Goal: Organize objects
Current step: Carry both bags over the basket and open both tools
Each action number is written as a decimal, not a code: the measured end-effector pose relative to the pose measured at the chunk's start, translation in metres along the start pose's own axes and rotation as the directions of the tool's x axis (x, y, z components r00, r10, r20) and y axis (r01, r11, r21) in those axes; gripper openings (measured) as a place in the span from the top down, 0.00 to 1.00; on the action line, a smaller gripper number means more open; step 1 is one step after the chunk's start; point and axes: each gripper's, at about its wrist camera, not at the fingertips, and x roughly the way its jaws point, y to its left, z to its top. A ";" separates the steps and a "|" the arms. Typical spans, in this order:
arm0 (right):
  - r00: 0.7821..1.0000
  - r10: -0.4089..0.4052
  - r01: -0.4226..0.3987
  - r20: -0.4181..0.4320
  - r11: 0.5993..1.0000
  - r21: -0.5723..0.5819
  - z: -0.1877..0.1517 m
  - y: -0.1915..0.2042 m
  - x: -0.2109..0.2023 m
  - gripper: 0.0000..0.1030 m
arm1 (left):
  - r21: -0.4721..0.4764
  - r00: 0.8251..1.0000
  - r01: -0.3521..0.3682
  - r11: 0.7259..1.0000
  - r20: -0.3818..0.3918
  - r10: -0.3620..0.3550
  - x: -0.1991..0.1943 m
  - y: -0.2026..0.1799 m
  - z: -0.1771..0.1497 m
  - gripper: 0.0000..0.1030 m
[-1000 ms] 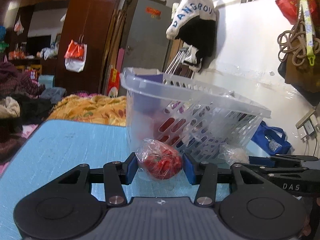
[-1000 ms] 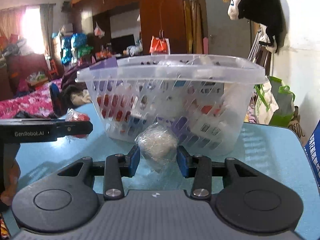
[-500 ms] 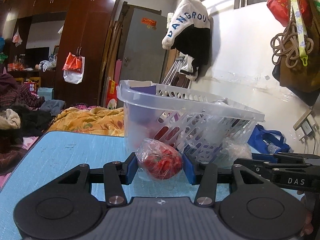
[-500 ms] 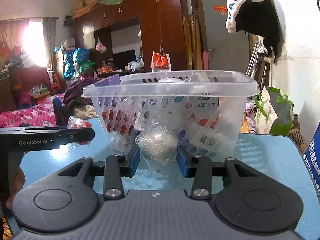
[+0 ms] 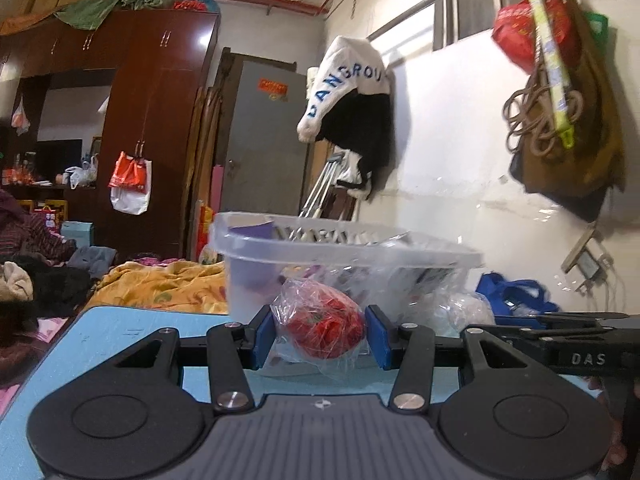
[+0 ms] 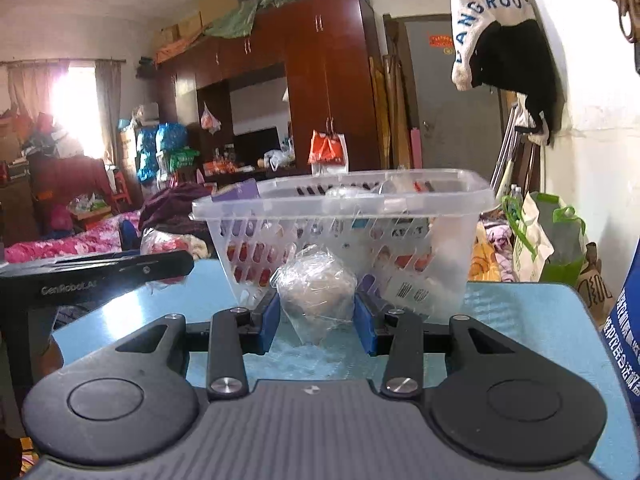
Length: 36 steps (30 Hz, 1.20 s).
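Left gripper [image 5: 319, 337] clamps crinkly-wrapped red ball [image 5: 326, 330], right gripper [image 6: 316, 311] clamps wrapped pale ball [image 6: 316, 294]; likely light, slippery film, grip mid-body.

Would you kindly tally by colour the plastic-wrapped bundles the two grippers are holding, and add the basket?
Red wrapped bundle, in the left gripper: 1
Whitish wrapped bundle, in the right gripper: 1
Clear plastic basket: 1
Total: 3
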 end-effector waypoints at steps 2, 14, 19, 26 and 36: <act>1.000 0.009 -0.009 0.023 1.000 0.006 0.007 -0.002 -0.010 0.57 | 0.013 1.000 0.024 1.000 0.006 -0.024 -0.006 -0.007 0.007 0.50; 0.995 -0.097 0.098 0.021 0.994 -0.054 0.116 -0.029 0.049 0.57 | 0.060 0.990 -0.048 0.997 -0.127 0.055 0.077 -0.026 0.124 0.50; 0.977 -0.209 0.204 -0.046 0.974 -0.096 0.119 -0.043 0.090 0.57 | 0.032 0.977 -0.090 0.995 -0.190 0.094 0.120 -0.017 0.125 0.49; 0.974 -0.215 0.205 -0.065 0.969 -0.140 0.105 -0.042 0.097 0.46 | 0.039 0.971 -0.093 0.995 -0.219 0.099 0.137 -0.015 0.113 0.33; 0.987 -0.159 0.156 -0.022 0.981 -0.112 0.097 -0.035 0.035 0.00 | 0.065 0.991 -0.072 0.995 -0.105 0.079 0.081 -0.016 0.106 0.04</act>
